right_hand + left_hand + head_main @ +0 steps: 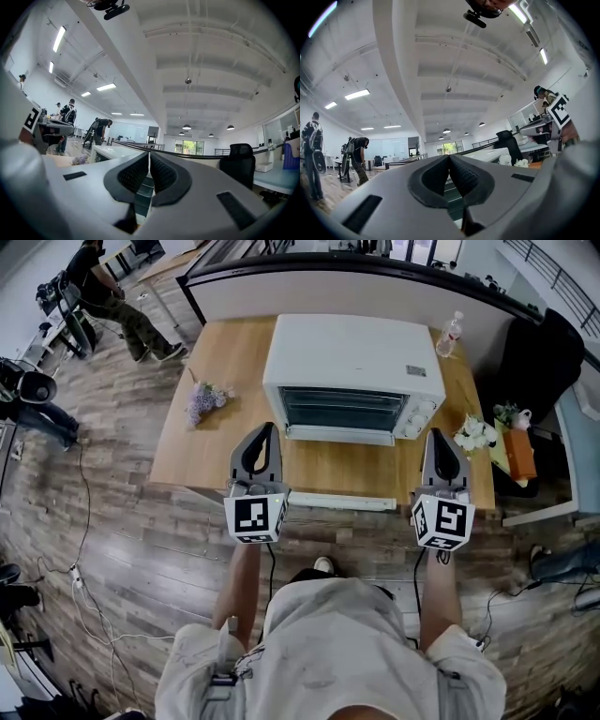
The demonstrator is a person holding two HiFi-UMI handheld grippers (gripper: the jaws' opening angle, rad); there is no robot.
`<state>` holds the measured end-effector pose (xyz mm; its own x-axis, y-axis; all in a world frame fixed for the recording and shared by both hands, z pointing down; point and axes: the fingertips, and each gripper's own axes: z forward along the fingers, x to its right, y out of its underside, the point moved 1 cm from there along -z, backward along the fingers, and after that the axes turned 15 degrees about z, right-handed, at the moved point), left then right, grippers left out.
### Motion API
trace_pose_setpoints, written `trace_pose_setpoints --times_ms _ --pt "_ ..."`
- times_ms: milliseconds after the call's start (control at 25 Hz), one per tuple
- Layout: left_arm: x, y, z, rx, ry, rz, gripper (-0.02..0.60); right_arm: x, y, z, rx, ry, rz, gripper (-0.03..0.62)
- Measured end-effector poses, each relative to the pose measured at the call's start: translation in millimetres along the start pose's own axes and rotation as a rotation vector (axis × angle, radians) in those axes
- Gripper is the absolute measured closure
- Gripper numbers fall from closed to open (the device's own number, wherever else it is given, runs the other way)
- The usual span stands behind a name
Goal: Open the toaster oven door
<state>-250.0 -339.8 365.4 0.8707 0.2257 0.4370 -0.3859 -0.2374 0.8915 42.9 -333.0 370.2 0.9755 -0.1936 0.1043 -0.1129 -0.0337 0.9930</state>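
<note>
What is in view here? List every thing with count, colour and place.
toaster oven: 1, white, middle back of the table, door shut
table: 1, light wood, in front of the person
flower bunch: 1, lilac, lying on the table's left part
bottle: 1, clear, table's far right corner
white flowers: 1 cluster, at the table's right edge
orange box: 1, just right of the table
chair: 1, black, far right
bystander: 1, dark clothes, far left
left tongs: 1, grey, shut, empty, near table edge
right tongs: 1, grey, shut, empty
</note>
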Motion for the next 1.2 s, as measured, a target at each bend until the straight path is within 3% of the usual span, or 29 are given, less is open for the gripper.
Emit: trace_pose_setpoints --times_ms 1200 --pt "-4.5 0.8 -9.5 0.000 -0.004 -0.007 0.568 -4.6 -4.0 -4.0 0.017 0.023 -0.009 0.563"
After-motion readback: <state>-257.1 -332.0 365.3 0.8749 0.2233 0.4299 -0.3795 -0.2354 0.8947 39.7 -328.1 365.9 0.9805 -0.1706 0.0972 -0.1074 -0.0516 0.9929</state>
